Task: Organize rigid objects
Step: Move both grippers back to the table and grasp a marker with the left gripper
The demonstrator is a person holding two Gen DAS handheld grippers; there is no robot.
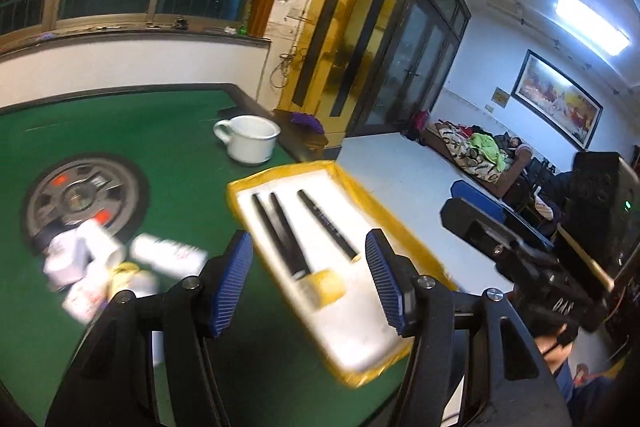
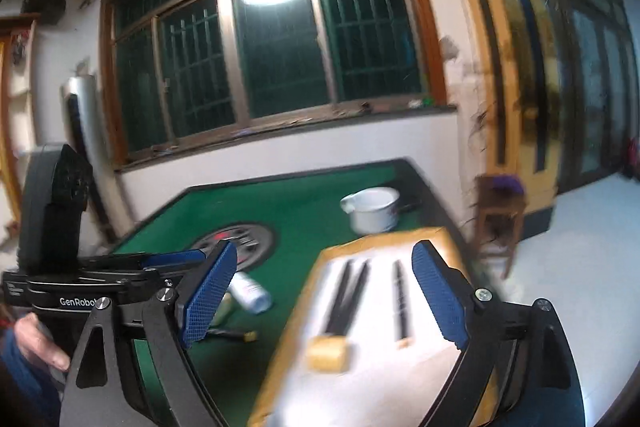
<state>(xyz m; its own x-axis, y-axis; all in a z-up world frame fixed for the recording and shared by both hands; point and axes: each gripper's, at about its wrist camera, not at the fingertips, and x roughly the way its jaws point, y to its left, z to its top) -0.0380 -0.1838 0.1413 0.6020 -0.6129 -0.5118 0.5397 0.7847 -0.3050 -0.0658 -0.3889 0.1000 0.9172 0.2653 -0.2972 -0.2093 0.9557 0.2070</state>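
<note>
A: How does the left gripper (image 1: 310, 279) stand?

B: Its blue pads are parted and hold nothing; they hang above the near end of the yellow-rimmed tray (image 1: 404, 225).

A: And the right gripper (image 2: 334, 301)?

B: Spread wide, also empty. Part of the tray shows between its pads, but they do not touch it.

A: What lies in the tray?

B: Three black pens (image 1: 286, 233) side by side on the white floor, two close together and one apart. A small yellow roll (image 1: 326, 287) sits at their near ends.

A: Where is the tray?

B: On the green surface (image 1: 168, 147), at its right edge, one corner seeming to reach past it.

A: Anything else?

B: White bottles and boxes (image 1: 86, 261) lie in a blurred cluster to the left, by a round grey panel (image 1: 82, 197) at the middle. A white mug (image 1: 248, 139) stands beyond the tray.
</note>
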